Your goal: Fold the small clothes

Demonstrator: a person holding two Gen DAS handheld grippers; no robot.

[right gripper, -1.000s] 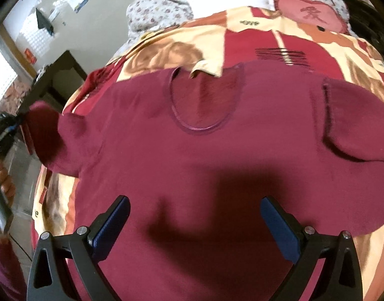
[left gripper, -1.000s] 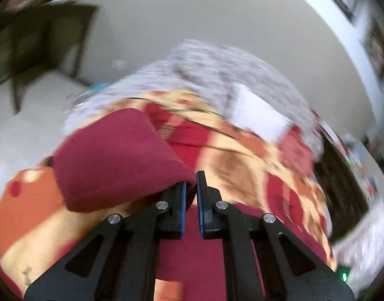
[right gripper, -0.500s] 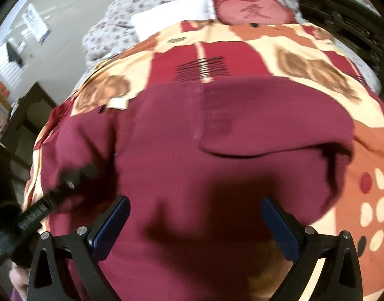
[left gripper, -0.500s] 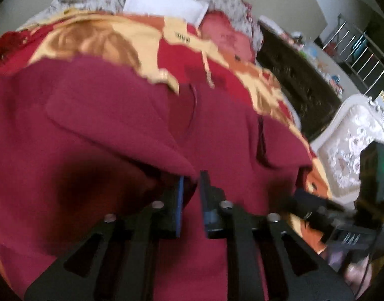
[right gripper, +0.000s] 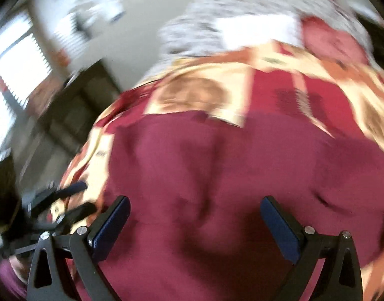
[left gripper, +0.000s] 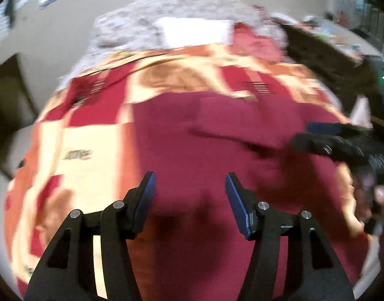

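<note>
Sleeve let go, fold laid on the maroon sweater (left gripper: 217,150).
My left tongs (left gripper: 189,195) now gape empty above its hem; my right tongs (right gripper: 194,220) hang wide open too.

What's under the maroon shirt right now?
The maroon shirt lies on a red, orange and cream patterned blanket, visible around its edges. Whatever is beneath the shirt's middle is covered.

Both wrist views close above maroon garment (left gripper: 217,155)

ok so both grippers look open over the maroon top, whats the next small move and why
Probably bring the right gripper toward the maroon top's right sleeve edge to fold it in: both it and the left gripper are open and holding nothing.
</note>
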